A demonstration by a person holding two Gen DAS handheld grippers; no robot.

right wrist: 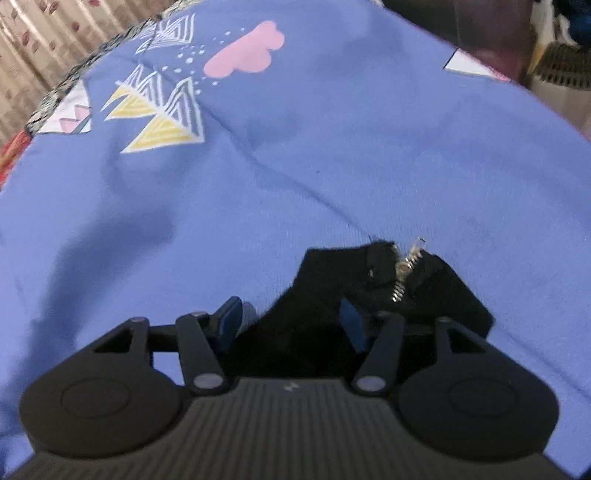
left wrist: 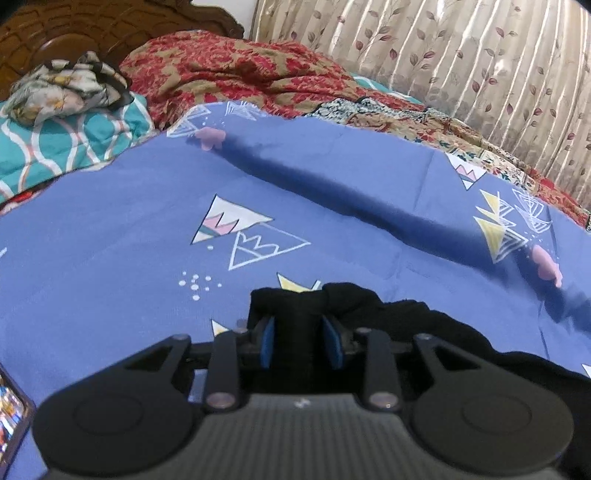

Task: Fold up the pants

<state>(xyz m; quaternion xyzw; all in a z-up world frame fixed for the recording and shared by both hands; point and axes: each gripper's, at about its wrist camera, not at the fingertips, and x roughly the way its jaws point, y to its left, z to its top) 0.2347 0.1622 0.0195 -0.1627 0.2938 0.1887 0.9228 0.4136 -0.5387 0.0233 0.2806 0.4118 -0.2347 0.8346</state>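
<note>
The black pants (left wrist: pixel 424 325) lie bunched at the near edge of the blue patterned bedsheet (left wrist: pixel 147 192). My left gripper (left wrist: pixel 300 343) is shut on a thick fold of the black fabric between its blue pads. In the right wrist view the pants (right wrist: pixel 454 288) show their open zipper (right wrist: pixel 404 269) and waistband corner on the sheet (right wrist: pixel 295 147). My right gripper (right wrist: pixel 291 325) holds black fabric between its blue pads, jaws fairly wide around the bunch.
A red floral blanket (left wrist: pixel 229 70), a teal patterned pillow (left wrist: pixel 70 140) with a crumpled grey cloth (left wrist: pixel 66 88) and a wooden headboard (left wrist: pixel 74 29) lie beyond the sheet. Curtains (left wrist: pixel 461 55) hang behind. A phone (left wrist: pixel 11 410) sits at the left edge.
</note>
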